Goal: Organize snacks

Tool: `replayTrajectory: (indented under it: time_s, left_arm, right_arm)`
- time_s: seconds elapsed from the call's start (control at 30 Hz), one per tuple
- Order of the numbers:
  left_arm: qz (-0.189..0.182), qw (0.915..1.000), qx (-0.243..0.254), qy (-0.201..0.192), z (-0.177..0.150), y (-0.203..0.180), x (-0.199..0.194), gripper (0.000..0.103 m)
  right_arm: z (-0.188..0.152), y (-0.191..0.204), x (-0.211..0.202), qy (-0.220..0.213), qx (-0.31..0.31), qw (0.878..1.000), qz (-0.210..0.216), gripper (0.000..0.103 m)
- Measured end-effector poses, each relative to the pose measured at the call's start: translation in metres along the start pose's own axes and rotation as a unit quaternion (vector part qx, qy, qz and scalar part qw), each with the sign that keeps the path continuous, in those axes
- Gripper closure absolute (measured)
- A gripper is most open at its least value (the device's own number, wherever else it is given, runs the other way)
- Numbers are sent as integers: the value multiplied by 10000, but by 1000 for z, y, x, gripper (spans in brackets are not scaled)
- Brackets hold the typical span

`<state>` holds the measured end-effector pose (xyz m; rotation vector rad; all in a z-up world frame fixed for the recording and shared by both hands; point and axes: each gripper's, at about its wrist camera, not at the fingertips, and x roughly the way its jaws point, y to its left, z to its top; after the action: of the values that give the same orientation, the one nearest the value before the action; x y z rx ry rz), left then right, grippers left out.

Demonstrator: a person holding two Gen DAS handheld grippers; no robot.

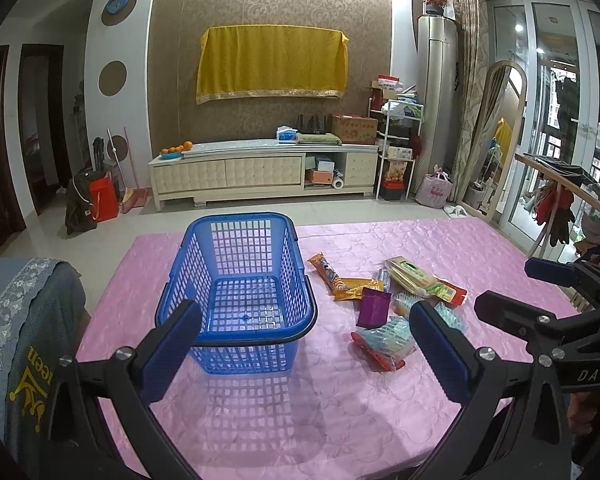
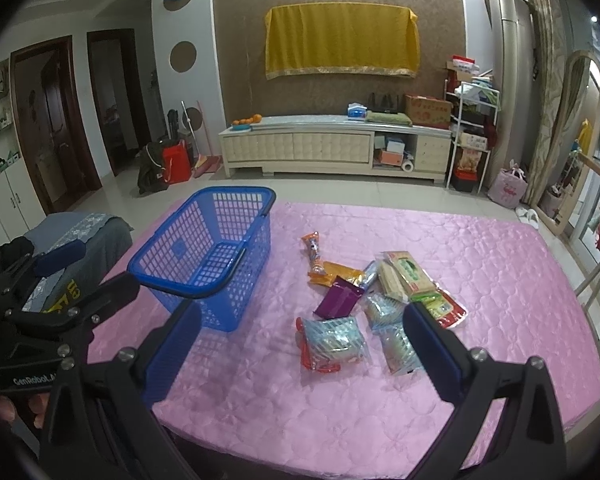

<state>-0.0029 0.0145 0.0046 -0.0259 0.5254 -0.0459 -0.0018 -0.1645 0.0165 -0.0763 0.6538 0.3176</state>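
Blue basket (image 1: 236, 292), empty, at ten o'clock of the snack packets (image 2: 364, 304) on my worktop (image 2: 480, 280). Left tool (image 1: 304, 352) and right tool (image 2: 300, 356): both wide open, holding nothing, poised for first pick.

Your left wrist view looks down over the basket (image 1: 236, 292); your right sits further right, over the snacks (image 2: 364, 304). Both share the table (image 1: 380, 420).

Basket (image 1: 236, 292) on the tabletop (image 1: 380, 420), left of a snack pile (image 1: 388, 300). Long packet (image 2: 314, 254) at the pile's far-left edge, two crinkled bags (image 2: 334, 340) nearest. Cabinet (image 2: 336, 150) behind, against the wall.
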Motion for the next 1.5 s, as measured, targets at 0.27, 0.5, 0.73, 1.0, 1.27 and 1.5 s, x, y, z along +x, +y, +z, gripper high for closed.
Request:
replayTrajectory:
  time_s: [0.27,0.5,0.73,1.0,1.27,1.5]
  left_arm:
    - [-51,10000,10,37,2,1,0,0]
    - [-42,9998,172,81,9,-8,4,0]
    - [-210,9985,436,264,26,-31,22,0]
    - [-568,9930,748,717,47,-69,54,0]
    - [-781,9862,1017,1051,56,-101,88,0]
    - [-841,9744,1588,1352,42,-130,127,0]
  right_arm:
    - [2,1,1,14,-17,10000,10,1]
    - [5,-1,3,13,-92,9999,-134,1]
    - [13,-30,4,39,-28,9999,-156,1]
    - [31,-78,13,264,117,9984,-476,1]
    - [33,-125,40,730,370,9964,-210,1]
    - [16,-148,67,1143,488,9907,-562,1]
